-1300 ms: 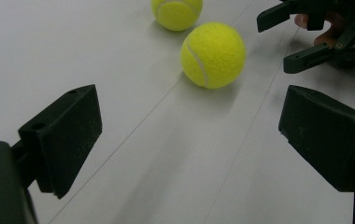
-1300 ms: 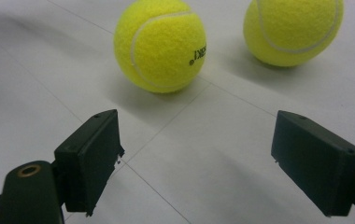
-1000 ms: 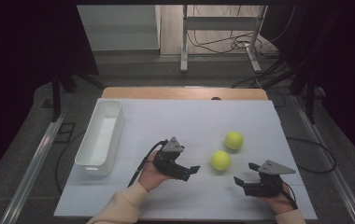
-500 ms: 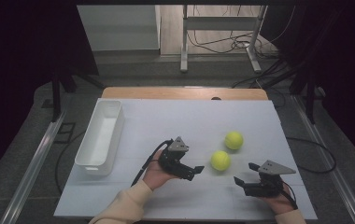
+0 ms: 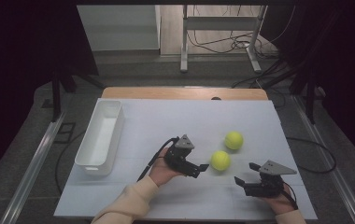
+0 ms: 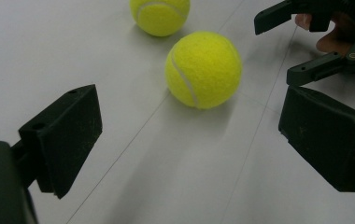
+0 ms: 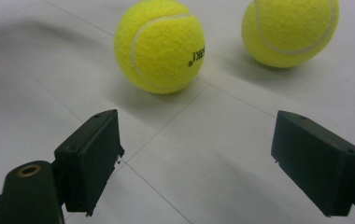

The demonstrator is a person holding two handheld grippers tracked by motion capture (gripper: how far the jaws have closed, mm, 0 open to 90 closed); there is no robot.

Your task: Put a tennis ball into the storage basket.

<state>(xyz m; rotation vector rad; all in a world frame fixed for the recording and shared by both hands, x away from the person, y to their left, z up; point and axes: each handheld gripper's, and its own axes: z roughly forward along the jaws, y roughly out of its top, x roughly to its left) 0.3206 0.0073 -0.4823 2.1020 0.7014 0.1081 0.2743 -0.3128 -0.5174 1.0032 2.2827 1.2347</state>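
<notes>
**Q:** What did you log for the two tools at this moment?

**A:** I held the left tool [image 5: 202,169] low over the white bench [image 5: 175,121], jaws spread apart and gripping nothing. In the left gripper view the nearer yellow felt tennis ball [image 6: 203,69] sat just ahead of the jaws, slightly right of centre, resting on the bench and not touched by either jaw. The right tool [image 5: 242,179] was also released, jaws wide and empty, hovering near the bench's front right corner.

**Q:** And where were the balls?

**A:** In the high view I noted the nearer yellow felt tennis ball [image 5: 221,160] just beyond the left tool's tips, right of the bench's middle. The second yellow felt tennis ball [image 5: 234,140] lay a little farther back and to the right, near the first but apart from it. In the right gripper view both sat ahead of the open jaws; the nearer one [image 7: 159,45] showed small black lettering, the other [image 7: 290,30] was cut by the upper edge.

**Q:** Anything else on the bench?

**A:** A long white rectangular plastic tray [image 5: 88,158] stood along the left edge, well apart from the balls; I saw nothing inside it.
</notes>
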